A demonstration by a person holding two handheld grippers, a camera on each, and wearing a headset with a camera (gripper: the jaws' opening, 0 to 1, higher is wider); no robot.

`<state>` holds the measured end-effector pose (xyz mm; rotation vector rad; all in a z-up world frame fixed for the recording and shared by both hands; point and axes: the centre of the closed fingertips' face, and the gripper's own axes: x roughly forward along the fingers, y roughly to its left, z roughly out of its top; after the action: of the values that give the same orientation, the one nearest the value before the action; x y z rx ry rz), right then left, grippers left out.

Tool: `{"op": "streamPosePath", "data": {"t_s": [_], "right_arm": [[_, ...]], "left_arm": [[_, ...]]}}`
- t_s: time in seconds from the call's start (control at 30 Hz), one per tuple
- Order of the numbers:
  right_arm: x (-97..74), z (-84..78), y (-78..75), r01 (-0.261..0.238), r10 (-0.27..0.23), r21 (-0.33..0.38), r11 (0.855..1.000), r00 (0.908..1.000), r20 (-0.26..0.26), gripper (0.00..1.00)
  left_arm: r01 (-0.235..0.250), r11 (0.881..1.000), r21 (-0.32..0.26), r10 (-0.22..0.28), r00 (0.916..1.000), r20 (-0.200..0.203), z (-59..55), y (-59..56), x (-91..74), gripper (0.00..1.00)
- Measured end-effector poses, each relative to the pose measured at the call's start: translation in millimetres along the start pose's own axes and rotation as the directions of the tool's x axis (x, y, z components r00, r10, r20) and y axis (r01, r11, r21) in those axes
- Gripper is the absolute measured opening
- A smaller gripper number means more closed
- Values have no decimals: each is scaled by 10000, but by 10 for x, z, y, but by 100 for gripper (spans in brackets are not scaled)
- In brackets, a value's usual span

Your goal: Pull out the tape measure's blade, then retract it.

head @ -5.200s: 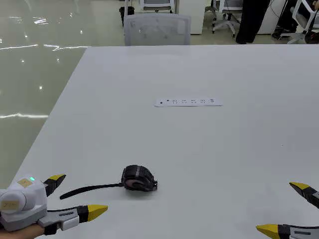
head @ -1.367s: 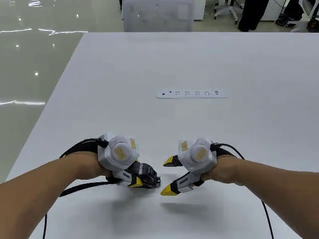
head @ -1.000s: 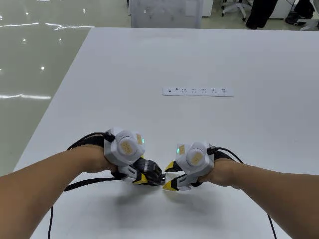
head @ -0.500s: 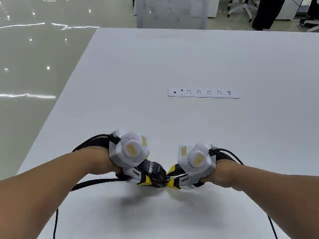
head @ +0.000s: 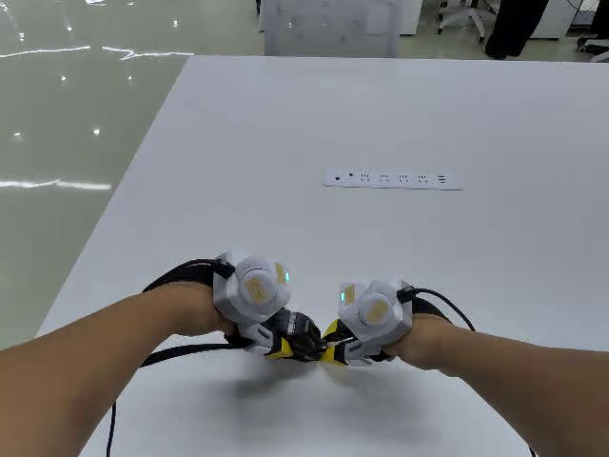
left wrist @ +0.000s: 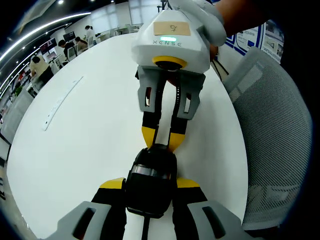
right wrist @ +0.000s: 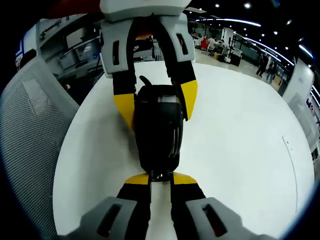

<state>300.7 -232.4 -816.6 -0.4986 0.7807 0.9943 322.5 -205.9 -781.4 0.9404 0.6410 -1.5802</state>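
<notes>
On the white table point(head: 285, 143), the tape measure point(head: 297, 335) is seen low in the head view, toward 6 o'clock, caught between the two grippers. The left gripper point(head: 281, 345) is set at its 9 o'clock side and the right gripper point(head: 328, 350) at its 3 o'clock side. In the left gripper view, the black case point(left wrist: 150, 185) is clamped across its flanks by the yellow-tipped left jaws, with the right gripper point(left wrist: 162, 142) met at 12 o'clock. In the right gripper view, the right jaws are drawn almost together and nipped on a small dark end tab point(right wrist: 159, 176) at the case's near end, while the case point(right wrist: 159, 130) is flanked by the left gripper point(right wrist: 155, 107) at 12 o'clock. A black strap point(head: 181, 354) is trailed from the case toward 9 o'clock. A white power strip point(head: 392, 179) is laid well apart, toward 1 o'clock.
</notes>
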Motion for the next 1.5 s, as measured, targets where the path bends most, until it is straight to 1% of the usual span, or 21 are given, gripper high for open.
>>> {"op": "streamPosePath", "data": {"t_s": [0.03,0.13,0.27,0.43,0.53,0.57,0.6,0.63,0.7,0.8,0.83,0.93,1.0,1.07,1.1,1.13,1.2,1.27,1.3,1.43,1.5], "right_arm": [[-6,-5,-2,18,-19,-149,9999,10000,-25,12],[-2,-16,11,-78,78,-5,10000,10000,-15,11],[-23,-56,9,-112,113,221,9997,9999,0,11],[-72,-127,9,-120,124,398,9991,9999,-91,11],[-67,-120,12,-114,118,388,9992,9999,-124,11],[-64,-117,7,-105,111,708,9974,9999,-74,12],[-61,-113,15,-108,115,783,9969,9999,-82,12],[-57,-106,28,-84,91,648,9979,9999,-93,13],[-46,-97,23,-5,19,586,9983,9997,-238,14],[-36,-101,15,-1,40,840,9965,9989,-466,15],[-26,-60,19,-6,27,751,9972,9996,-284,15],[19,-15,14,43,-24,490,9988,9993,-376,15],[34,-18,20,-23,38,300,9995,9988,-490,15],[37,-21,-7,-61,80,455,9989,9991,-417,15],[34,-24,-1,-69,84,403,9992,9993,-377,14],[28,-30,9,-105,113,260,9996,9994,-327,13],[21,-39,11,-151,165,471,9988,9994,-308,12],[18,-39,18,-203,214,475,9987,9995,-225,12],[16,-39,14,-201,213,486,9986,9995,-225,12],[-4,-58,-14,-105,108,145,9998,9996,-259,12],[-23,-81,-35,-59,65,216,9998,9996,-257,12]], "left_arm": [[-25,10000,-2,25,10000,-7,-1,0,-1,32],[-27,9998,177,27,10000,-19,-1,-19,-4,32],[20,10000,-1,-20,10000,36,-5,-8,-4,32],[20,10000,-30,-21,10000,-49,2,-6,2,32],[20,10000,-64,-21,10000,-45,2,-5,-3,32],[6,9999,-114,-7,10000,-43,0,-3,-3,32],[4,9999,-107,-5,10000,-52,0,-4,-3,32],[8,10000,-97,-8,10000,-67,0,-6,-6,32],[-13,10000,-82,13,10000,-79,-3,-9,-7,32],[-40,9999,-92,39,10000,-81,-3,-10,-8,32],[-36,9999,-99,35,10000,-77,0,-13,-9,32],[-34,9999,-117,33,10000,-67,0,-12,-9,32],[-29,9999,-154,28,10000,-68,-1,-12,-9,32],[-38,9998,-207,37,10000,-70,-2,-11,-10,32],[-46,9997,-221,45,10000,-62,-2,-8,-11,32],[-36,9998,-197,35,10000,-55,-4,-12,-13,32],[-1,9999,-114,0,9999,-115,-7,-23,-18,32],[3,10000,12,-3,9998,-196,-5,-32,-15,32],[-3,10000,2,3,9998,-210,-5,-30,-14,32],[-71,9999,-150,69,9998,-164,-9,-17,-16,32],[-108,9997,-226,105,9998,-141,-12,-10,-17,32]]}}
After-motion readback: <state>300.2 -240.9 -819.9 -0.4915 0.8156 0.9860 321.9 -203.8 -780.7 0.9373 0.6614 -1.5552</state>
